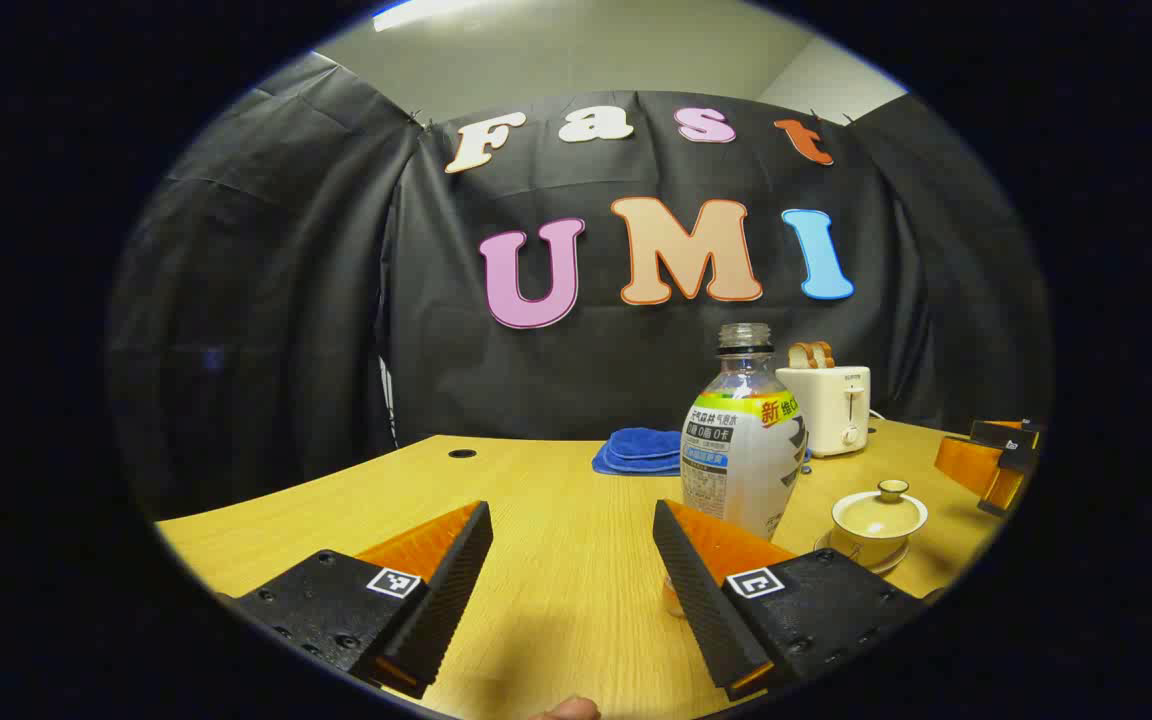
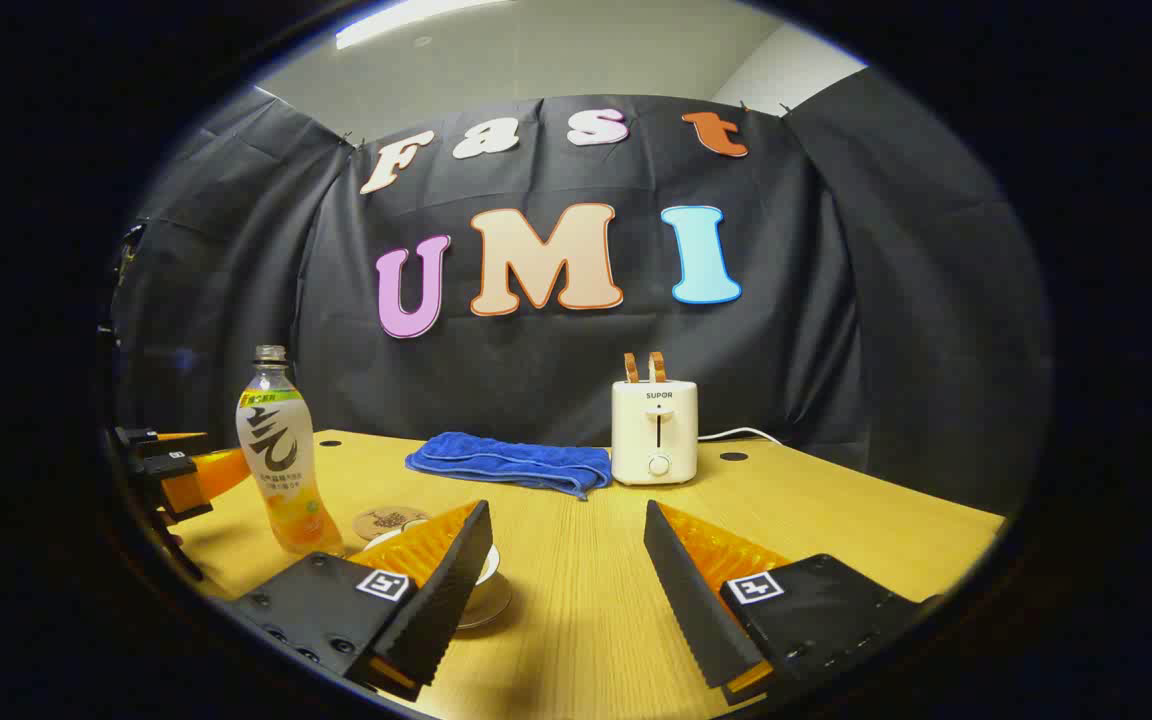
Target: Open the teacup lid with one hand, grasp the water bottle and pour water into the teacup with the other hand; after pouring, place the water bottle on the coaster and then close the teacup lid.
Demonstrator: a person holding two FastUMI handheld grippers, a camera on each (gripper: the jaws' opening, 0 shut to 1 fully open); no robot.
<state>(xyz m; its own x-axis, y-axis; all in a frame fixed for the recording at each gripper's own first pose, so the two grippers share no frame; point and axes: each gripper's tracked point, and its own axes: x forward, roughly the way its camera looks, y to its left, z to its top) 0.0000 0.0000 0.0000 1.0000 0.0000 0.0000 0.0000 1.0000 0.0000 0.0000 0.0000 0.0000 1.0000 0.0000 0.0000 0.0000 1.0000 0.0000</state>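
Note:
An uncapped plastic water bottle stands upright on the wooden table, just beyond the right finger of my open left gripper. To its right sits the cream teacup on a saucer, lid on. In the right gripper view the bottle stands at the left, a round coaster lies right of it, and the teacup is mostly hidden behind the left finger of my open right gripper. The left gripper shows beside the bottle, the right gripper at the far right.
A folded blue towel lies at the back of the table, with a white toaster holding two slices to its right. Its cord trails off behind. Black cloth walls the booth on all sides. Small round holes mark the tabletop.

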